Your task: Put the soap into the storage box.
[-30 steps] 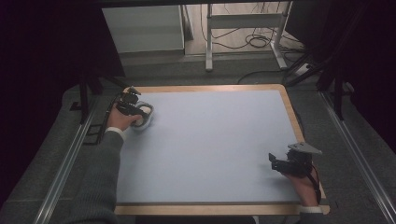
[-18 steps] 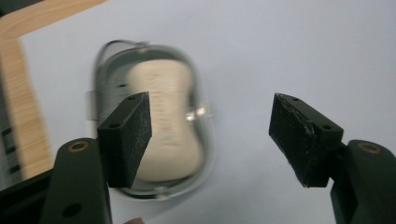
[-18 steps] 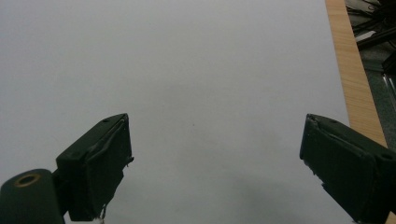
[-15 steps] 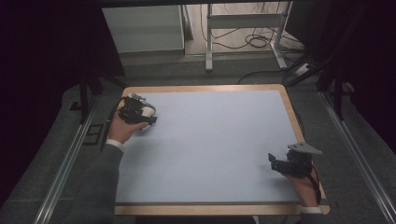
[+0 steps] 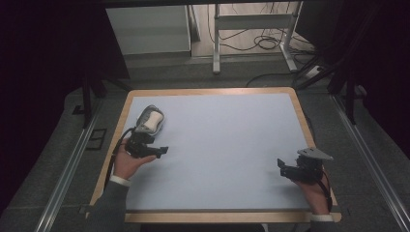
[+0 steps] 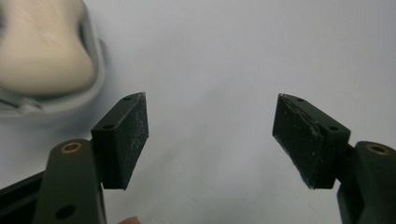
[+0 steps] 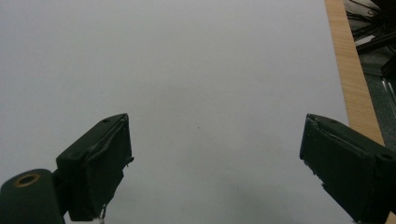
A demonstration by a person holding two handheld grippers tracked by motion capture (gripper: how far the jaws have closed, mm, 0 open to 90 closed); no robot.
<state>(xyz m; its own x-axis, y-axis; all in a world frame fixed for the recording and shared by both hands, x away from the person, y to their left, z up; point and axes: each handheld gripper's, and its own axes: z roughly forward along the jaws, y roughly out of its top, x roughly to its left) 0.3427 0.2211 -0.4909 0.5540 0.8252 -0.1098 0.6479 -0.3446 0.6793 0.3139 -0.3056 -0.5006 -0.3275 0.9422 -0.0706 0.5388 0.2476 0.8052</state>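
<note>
Spreading across most of the high view, the table (image 5: 212, 145) has a pale blue-grey top framed by a light wooden rim, and it stands on a grey floor (image 5: 367, 159) with cables lying beyond its far edge. Near the table's left edge lies a grey-and-cream object (image 5: 150, 121), a rounded cream body sitting in a grey frame; what it is cannot be told. Just on the near side of that object, the left gripper (image 5: 162, 150) is held in the person's left hand (image 5: 128, 162), jaws pointing toward the table's middle. In the left gripper view its jaws stand wide apart with nothing between them, and the cream object (image 6: 44, 49) sits off to the upper left, beside the left jaw but clear of it. At the table's near right corner the right gripper (image 5: 280, 166) rests in the right hand (image 5: 316, 191); its jaws also stand wide apart over bare tabletop (image 7: 210, 84), well away from the object.
</note>
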